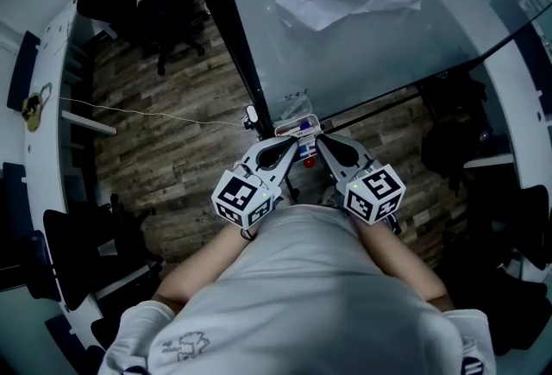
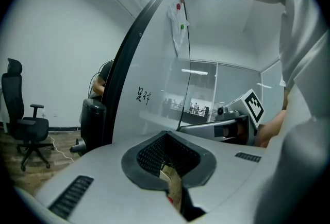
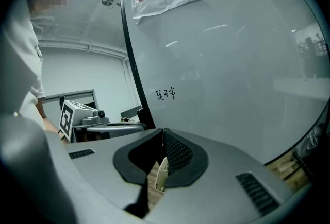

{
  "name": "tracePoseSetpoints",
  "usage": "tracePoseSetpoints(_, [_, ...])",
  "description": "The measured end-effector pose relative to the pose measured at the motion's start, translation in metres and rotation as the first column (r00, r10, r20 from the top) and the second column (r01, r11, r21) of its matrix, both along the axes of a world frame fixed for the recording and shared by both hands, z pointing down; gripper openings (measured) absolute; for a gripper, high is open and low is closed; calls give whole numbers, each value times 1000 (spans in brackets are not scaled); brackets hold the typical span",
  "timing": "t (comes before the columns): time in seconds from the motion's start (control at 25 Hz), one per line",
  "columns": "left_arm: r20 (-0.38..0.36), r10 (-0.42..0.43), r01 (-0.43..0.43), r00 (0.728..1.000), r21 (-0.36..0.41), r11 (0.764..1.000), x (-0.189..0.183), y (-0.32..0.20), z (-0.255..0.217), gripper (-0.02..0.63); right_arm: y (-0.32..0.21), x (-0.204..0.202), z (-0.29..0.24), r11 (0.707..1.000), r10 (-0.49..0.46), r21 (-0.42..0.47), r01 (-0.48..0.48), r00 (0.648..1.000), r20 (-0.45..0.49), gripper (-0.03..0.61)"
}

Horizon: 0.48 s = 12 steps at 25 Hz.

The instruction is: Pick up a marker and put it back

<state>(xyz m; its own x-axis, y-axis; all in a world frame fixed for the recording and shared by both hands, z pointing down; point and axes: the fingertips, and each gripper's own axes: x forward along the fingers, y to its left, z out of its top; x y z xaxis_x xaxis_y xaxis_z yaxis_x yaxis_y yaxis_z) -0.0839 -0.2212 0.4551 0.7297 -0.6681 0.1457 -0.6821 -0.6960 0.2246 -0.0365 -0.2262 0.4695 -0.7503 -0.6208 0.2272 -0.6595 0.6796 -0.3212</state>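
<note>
Your left gripper point(image 2: 165, 140) and right gripper point(image 3: 163, 138) both have their fingers pressed together on nothing. The small markers point(image 1: 302, 124), showing red and blue bits, lie in the little white plastic tray point(image 1: 284, 130) just ahead of both fingertips, against the glossy whiteboard point(image 3: 232, 63).
</note>
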Motion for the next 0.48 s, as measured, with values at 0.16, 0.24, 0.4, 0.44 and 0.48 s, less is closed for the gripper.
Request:
tracePoseSetpoints(0.16, [6,-37,37,999,-30,999,6,-12,10,6,-14,5,9,999,-39,-24,38,999,-21,12])
tracePoseSetpoints(0.24, [7,-55,56,998,-44,997,9,-17,15,6,-20,8,14,998,-57,-33,56,998,-39,12])
tracePoseSetpoints(0.4, [22,-104,106,994,-59,993,10,-28,23,6,-34,10,28,994,-93,-57,90,993,-67,14])
tracePoseSetpoints(0.44, [29,-115,117,993,-61,991,10,-30,26,6,-37,11,33,993,-102,-68,98,992,-72,14])
tracePoseSetpoints(0.48, [38,-125,127,991,-67,990,10,-32,30,6,-39,11,38,992,-111,-78,104,991,-80,14])
